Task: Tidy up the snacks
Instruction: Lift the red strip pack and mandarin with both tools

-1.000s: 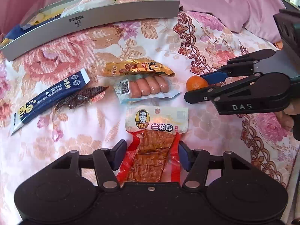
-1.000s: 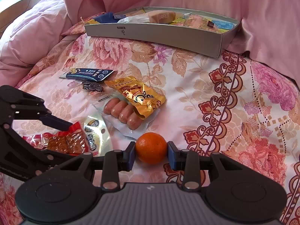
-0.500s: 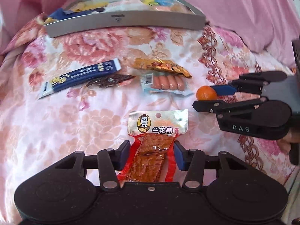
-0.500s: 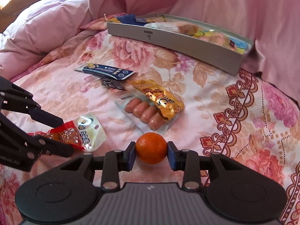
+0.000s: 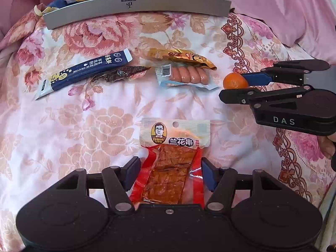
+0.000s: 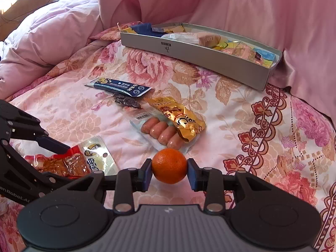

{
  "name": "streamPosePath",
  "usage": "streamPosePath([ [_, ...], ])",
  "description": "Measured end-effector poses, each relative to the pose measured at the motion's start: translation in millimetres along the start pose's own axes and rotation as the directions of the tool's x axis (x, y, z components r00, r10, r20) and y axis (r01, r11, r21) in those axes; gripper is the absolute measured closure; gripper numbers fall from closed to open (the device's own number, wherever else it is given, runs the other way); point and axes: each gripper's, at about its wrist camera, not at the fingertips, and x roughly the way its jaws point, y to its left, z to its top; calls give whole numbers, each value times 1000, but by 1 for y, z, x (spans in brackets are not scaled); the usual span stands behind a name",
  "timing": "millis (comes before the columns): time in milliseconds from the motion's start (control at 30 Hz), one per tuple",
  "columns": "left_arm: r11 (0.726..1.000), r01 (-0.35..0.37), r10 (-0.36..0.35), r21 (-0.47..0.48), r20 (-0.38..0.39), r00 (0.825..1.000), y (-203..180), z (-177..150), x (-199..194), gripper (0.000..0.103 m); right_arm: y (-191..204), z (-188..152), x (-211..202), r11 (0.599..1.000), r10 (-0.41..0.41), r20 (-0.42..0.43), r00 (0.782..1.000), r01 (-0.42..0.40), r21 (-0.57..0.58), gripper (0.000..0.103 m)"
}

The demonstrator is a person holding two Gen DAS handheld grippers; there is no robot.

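A red and white dried-tofu packet (image 5: 174, 134) lies on the floral bedspread between the fingers of my left gripper (image 5: 170, 168). Its jaws are opening, and the pads stand slightly off the packet's edges. My right gripper (image 6: 169, 169) is shut on a small orange (image 6: 169, 163), held just above the cloth. In the left wrist view that orange (image 5: 233, 79) shows at the right, in the right gripper's (image 5: 231, 86) tips. A grey box (image 5: 134, 4) with several snacks inside sits at the far edge of the bed.
On the bedspread between the grippers and the box lie a blue sachet (image 5: 84, 73), a dark small packet (image 5: 119, 73), a pack of sausages (image 5: 189, 76) and a gold packet (image 5: 182, 57). Pink bedding (image 6: 63, 31) rises behind and to the left of the box.
The left jaws narrowed on the tofu packet, then widened again. The left view has swung so the box sits level and centred. The right gripper kept its hold on the orange.
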Motion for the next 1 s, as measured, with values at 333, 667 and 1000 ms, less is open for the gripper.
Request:
streamPosePath([
  [333,998,-31,36,-61,77,996,0,2,-14,52,3,1,-4,1000,-1,32,999,1,-8,64],
  [667,992,-47,61,-119,120,991,4,5,-16,57,4,4,-8,1000,-10,73,997,11,-14,64],
  [1000,994,-69,71,-85,23,997,5,2,-3,39,6,3,-7,999,-4,72,997,7,-32,64],
])
